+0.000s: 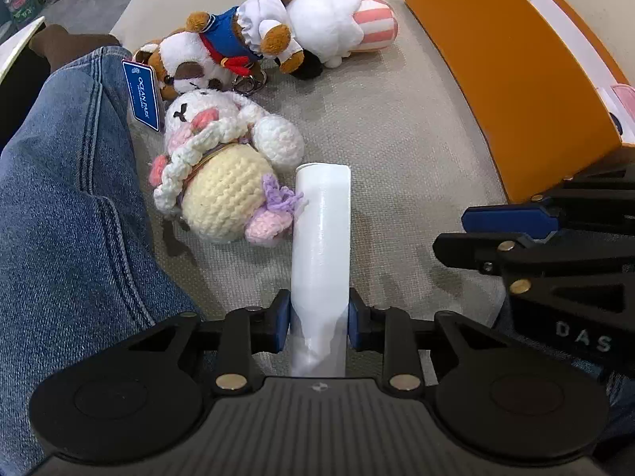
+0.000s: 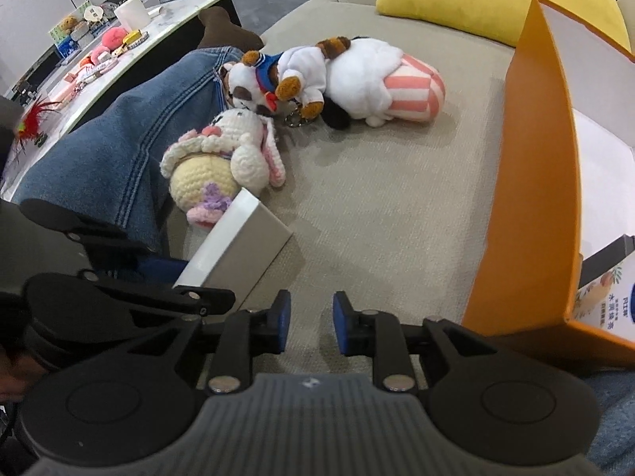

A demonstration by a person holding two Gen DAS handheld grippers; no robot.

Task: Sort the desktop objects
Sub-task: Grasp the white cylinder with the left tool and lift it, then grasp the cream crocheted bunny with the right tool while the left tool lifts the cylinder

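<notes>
My left gripper (image 1: 319, 323) is shut on a white flat box (image 1: 321, 246), held edge-on above the beige sofa seat (image 1: 389, 127); the box also shows in the right wrist view (image 2: 238, 246). My right gripper (image 2: 311, 327) is open and empty over the seat, just right of the box. A crocheted white and cream bunny (image 1: 222, 166) lies just left of the box's far end. A brown-and-white plush dog (image 1: 210, 55) and a white plush with pink striped end (image 1: 337, 23) lie farther back. An open orange box (image 2: 532, 182) stands at the right.
A person's leg in blue jeans (image 1: 67, 198) lies along the left of the seat. A yellow cushion (image 2: 476, 4) sits at the back. A white table (image 2: 99, 63) with several small items stands far left. A printed carton (image 2: 611, 301) lies in the orange box.
</notes>
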